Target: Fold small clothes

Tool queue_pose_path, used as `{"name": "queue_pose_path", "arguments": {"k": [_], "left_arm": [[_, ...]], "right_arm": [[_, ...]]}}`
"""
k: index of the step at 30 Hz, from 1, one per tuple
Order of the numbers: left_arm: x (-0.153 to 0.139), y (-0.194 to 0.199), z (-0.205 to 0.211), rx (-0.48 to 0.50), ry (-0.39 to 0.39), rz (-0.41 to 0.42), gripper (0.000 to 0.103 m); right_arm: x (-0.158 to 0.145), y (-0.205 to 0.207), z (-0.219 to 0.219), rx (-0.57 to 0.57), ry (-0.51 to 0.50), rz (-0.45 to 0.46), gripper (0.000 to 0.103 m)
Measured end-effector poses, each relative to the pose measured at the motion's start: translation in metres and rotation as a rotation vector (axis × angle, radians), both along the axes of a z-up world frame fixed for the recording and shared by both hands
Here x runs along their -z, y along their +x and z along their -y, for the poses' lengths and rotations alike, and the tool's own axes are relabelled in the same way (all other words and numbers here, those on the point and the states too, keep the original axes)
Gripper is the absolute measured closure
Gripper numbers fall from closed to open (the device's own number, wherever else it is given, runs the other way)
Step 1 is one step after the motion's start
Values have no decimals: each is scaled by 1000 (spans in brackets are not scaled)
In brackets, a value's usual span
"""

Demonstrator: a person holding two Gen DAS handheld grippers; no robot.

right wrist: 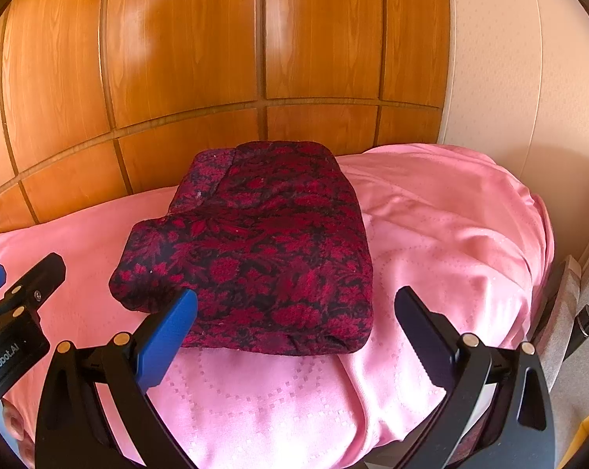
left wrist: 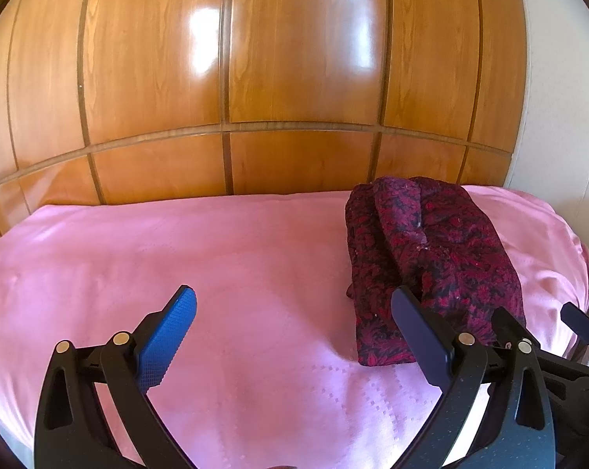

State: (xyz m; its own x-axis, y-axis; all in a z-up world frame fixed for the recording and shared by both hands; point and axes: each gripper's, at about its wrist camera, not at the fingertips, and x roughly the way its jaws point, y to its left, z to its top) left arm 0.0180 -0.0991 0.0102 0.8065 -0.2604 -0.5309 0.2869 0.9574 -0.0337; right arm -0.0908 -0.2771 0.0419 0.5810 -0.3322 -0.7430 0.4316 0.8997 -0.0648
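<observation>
A: What is closest to you?

B: In the left wrist view I see my left hand-held gripper (left wrist: pixel 294 336) first. Its two fingers are wide apart and nothing is between them. Under it is only the pink bedcover (left wrist: pixel 177 258).

A: And the other one?

B: In the right wrist view my right hand-held gripper (right wrist: pixel 294 328) is also spread apart and holds nothing. It hangs just before the near edge of the garment (right wrist: pixel 263 250). I cannot tell if its blue finger (right wrist: pixel 165 344) touches the cloth or is only in front of it.

A: Where is the garment exactly?

B: It lies on the bed, on the pink bedcover, folded to a thick packet, dark with red flowers. One narrower part goes out to the left side. From the left wrist view it is to the right of my left hand-held gripper, toward the right end of the bed.

A: Farther away?

B: The bedcover is wrinkled on the right. Behind the bed is a shiny wooden panel wall (right wrist: pixel 185 58), and right of it a pale wall (right wrist: pixel 498 78).
</observation>
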Motion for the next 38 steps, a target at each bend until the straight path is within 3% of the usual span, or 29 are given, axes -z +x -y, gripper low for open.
{"name": "queue_pose_path", "arguments": {"k": [31, 36, 38], "left_arm": [[2, -2, 5, -11, -2, -9, 4], [8, 4, 3, -33, -9, -43, 4], [10, 5, 2, -44, -6, -47, 4]], "right_arm": [[3, 1, 1, -14, 39, -1, 2], [-12, 5, 28, -14, 87, 69, 2], [-16, 14, 59, 53, 115, 77, 2]]}}
